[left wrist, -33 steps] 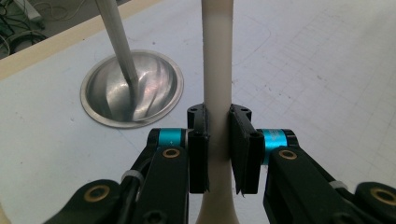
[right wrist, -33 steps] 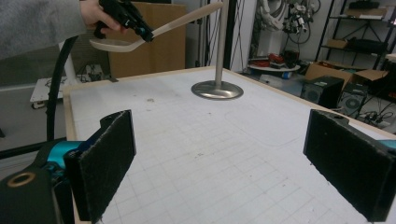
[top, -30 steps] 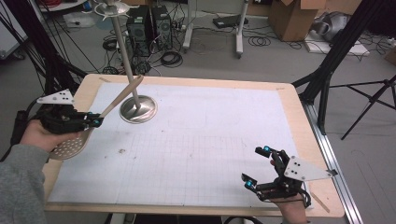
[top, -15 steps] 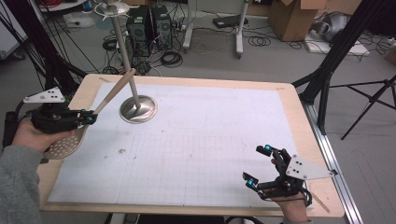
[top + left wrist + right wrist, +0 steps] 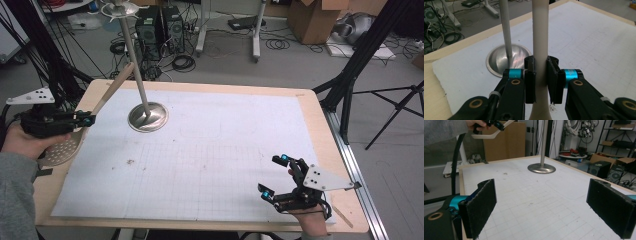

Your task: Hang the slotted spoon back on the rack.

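A pale wooden slotted spoon (image 5: 60, 152) is lifted over the table's left edge, its handle (image 5: 540, 37) slanting up toward the pole of a metal stand (image 5: 147, 118). My left gripper (image 5: 89, 120) is shut on that handle, and the pads (image 5: 531, 80) press both its sides. The stand has a round steel base (image 5: 499, 63) and a tall pole with hooks on top (image 5: 120, 8). My right gripper (image 5: 273, 175) hovers low near the front right corner, open with nothing between its pads (image 5: 482, 205). Far off in the right gripper view I see the spoon (image 5: 489, 136) and the stand (image 5: 541, 168).
White gridded paper (image 5: 215, 150) covers the wooden table (image 5: 320, 125), with a small dark stain (image 5: 131, 161) left of centre. Behind the table are computer towers (image 5: 155, 25), floor cables, cardboard boxes (image 5: 312, 20) and black tripod legs (image 5: 360, 55).
My left gripper has drifted left and slightly up with the spoon, whose handle now stands steeper beside the stand's pole. The right gripper has hardly moved.
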`<state>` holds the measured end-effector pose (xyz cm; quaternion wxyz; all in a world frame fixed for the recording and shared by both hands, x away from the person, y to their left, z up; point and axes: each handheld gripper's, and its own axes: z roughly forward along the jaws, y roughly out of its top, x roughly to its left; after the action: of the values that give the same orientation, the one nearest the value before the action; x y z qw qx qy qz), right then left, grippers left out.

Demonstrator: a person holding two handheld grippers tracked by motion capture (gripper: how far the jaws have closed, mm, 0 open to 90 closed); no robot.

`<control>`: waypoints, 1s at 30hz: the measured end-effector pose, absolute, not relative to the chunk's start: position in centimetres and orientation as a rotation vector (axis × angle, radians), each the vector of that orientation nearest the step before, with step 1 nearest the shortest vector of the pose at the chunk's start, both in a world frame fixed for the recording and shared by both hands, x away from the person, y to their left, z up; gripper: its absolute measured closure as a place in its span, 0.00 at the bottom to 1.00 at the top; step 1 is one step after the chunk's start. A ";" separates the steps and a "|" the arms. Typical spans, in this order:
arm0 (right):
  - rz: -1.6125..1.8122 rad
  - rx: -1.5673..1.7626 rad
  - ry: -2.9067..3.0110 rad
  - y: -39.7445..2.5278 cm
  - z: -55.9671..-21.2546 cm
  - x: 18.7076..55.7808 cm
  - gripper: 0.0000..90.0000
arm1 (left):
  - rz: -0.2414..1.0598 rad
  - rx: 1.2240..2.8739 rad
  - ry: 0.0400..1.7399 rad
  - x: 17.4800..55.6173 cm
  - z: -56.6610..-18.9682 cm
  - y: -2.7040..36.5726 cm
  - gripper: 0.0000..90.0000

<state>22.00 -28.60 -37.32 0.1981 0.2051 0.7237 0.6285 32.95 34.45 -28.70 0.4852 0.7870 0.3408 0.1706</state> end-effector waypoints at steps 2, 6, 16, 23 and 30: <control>1.760 0.575 2.025 -28.6 -37.3 22.0 0.09 | 0.422 1.918 0.828 33.0 -28.7 34.5 0.87; 1.762 0.568 2.031 -28.3 -37.3 22.2 0.09 | 0.425 1.914 0.829 32.9 -28.7 34.6 0.87; 1.784 0.555 2.035 -27.7 -37.2 22.8 0.09 | 0.411 1.863 0.841 32.5 -28.2 35.7 0.87; 1.799 0.534 2.048 -27.7 -37.4 23.3 0.09 | 0.442 1.837 0.831 32.9 -27.5 37.0 0.87; 1.801 0.561 2.021 -28.8 -37.5 23.1 0.09 | 0.438 1.841 0.816 33.9 -27.0 37.3 0.87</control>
<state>23.12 -28.77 -37.55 0.1874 0.1992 0.7182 0.6399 33.88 37.26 -27.02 0.5143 0.7662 0.3395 0.1822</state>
